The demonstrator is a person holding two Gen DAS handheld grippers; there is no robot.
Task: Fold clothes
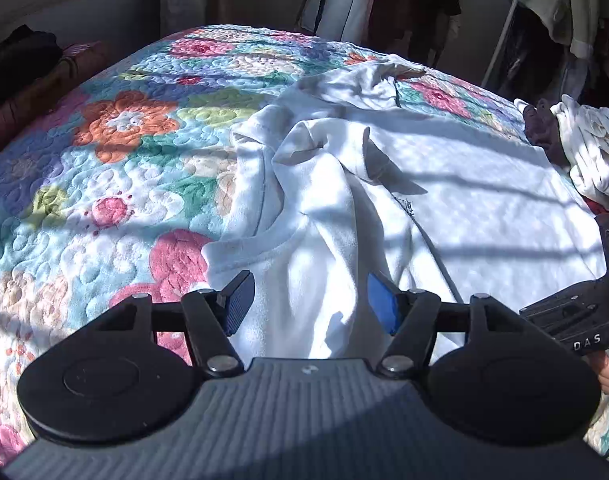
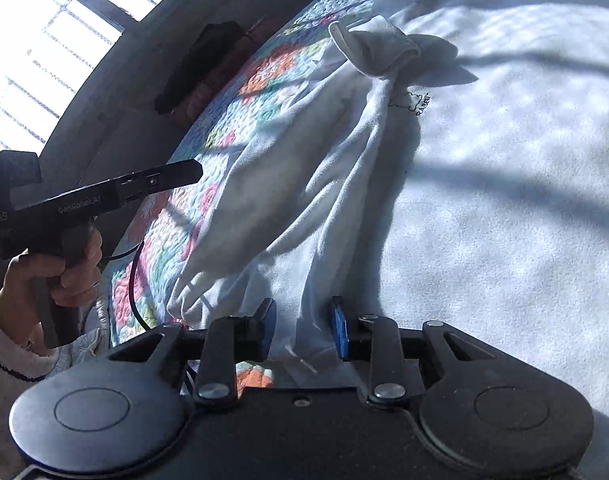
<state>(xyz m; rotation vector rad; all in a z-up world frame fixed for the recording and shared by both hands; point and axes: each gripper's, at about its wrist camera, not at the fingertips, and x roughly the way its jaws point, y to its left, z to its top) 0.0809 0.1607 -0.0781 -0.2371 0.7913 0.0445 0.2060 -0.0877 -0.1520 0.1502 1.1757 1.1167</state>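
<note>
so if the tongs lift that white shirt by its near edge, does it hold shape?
Probably not. The white shirt already lies in soft ridges and a bunched sleeve, so it should droop and drag. It looks light. The textured quilt may cling slightly when it is pulled.

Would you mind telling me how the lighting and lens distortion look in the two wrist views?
Left wrist view: dappled sun and bar-shaped shadows cross the white garment; the floral quilt bulges from fisheye. Right wrist view: the window is blown out, its grille curved; striped shadows fall over the garment.
</note>
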